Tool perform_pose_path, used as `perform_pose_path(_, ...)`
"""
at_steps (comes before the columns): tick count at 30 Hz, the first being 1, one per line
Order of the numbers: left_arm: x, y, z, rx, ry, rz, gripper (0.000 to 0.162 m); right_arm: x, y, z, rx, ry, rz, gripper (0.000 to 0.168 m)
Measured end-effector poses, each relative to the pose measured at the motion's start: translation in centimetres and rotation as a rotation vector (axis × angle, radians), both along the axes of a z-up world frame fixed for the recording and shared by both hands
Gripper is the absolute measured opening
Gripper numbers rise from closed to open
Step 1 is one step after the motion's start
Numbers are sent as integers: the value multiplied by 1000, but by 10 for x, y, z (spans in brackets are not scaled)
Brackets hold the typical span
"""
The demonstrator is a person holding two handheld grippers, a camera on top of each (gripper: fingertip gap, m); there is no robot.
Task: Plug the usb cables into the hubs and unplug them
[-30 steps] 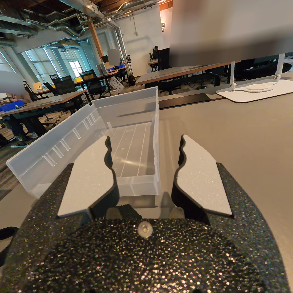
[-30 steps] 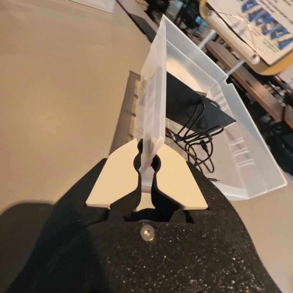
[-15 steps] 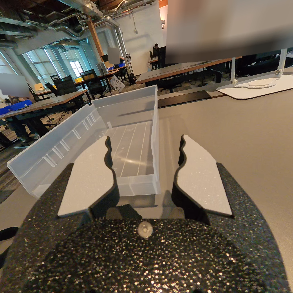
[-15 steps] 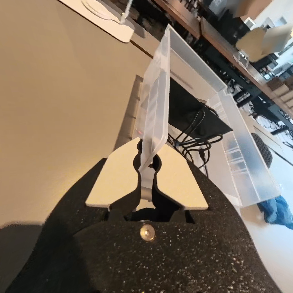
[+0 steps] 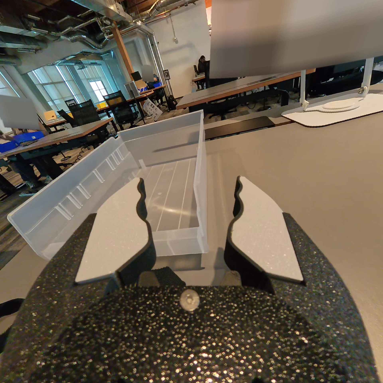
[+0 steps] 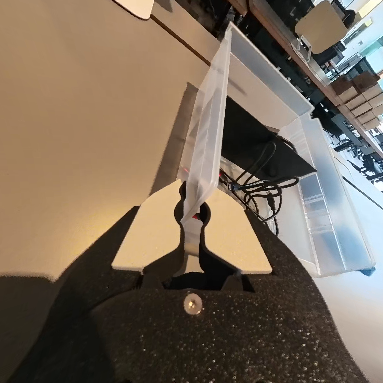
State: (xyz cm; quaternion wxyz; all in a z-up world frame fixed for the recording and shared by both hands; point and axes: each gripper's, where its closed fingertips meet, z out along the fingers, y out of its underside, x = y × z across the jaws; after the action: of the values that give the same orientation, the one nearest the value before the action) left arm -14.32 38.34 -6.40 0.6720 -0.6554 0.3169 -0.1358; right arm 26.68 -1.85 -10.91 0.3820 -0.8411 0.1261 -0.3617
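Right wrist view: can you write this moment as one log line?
right hand-held gripper: shut on clear bin wall | black cables: inside bin | left hand-held gripper: open, empty

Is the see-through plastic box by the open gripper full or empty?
Empty. In the left wrist view the clear plastic bin shows only its bare ribbed floor, and the open left gripper holds nothing.

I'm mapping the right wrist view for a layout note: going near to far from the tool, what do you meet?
Right tool shut on the clear bin's wall → black USB cables coiled in the bin → black panel leaning inside it → bin's far wall → desks beyond.
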Motion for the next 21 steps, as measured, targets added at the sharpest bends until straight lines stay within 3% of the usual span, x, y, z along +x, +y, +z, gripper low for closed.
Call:
perform_pose_path(7,0,-1,0,-4,-5,-6,82,2,3,0,17,-25,20,14)
perform_pose_path(11,0,-1,1,-4,-11,-10,82,-7,6,12,125,49,95,44)
perform_pose_path(14,0,-1,1,-5,-11,-12,82,-20,3,38,238,76,213,54)
perform_pose_path(18,1,-1,0,-6,-3,-14,82,-11,-16,83,316,96,345,51)
perform_pose_path(21,2,-1,-1,-9,4,-16,82,21,-25,109,299,160,469,35)
